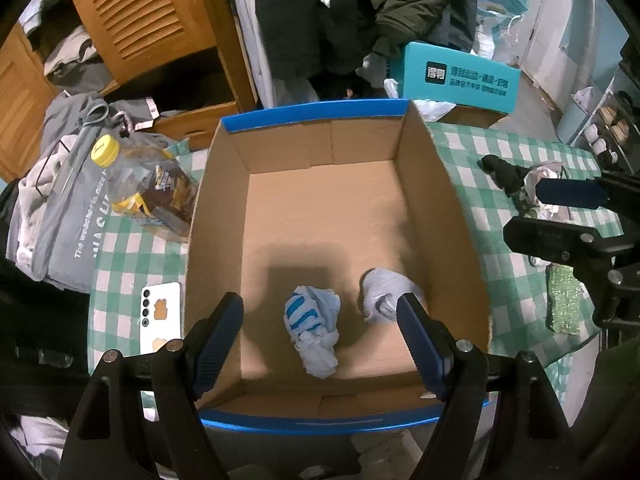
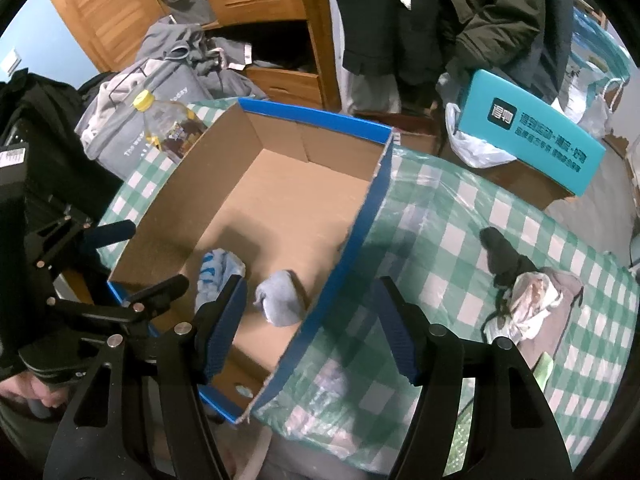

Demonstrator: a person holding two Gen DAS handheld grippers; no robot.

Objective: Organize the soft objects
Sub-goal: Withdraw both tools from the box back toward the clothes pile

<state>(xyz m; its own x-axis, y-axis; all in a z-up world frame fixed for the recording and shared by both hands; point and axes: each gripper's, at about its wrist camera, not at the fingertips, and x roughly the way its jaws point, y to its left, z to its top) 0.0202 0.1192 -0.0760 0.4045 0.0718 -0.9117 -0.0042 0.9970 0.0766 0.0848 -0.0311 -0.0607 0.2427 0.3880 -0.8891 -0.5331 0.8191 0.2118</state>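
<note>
We are in a lived-in home bedroom: louvred wooden wardrobe standing open, dark coats hanging, grey clothes heaped beside a green-checked tablecloth, a teal delivery box behind.

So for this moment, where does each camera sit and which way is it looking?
Left wrist view: on the left gripper, looking steeply down into the cardboard box; its open jaws frame the striped bundle, and the right gripper shows at the right edge.
Right wrist view: on the right gripper, jaws open astride the box's blue side wall; left gripper and a hand show.
Shared: box, striped bundle, grey bundle, checked cloth.
</note>
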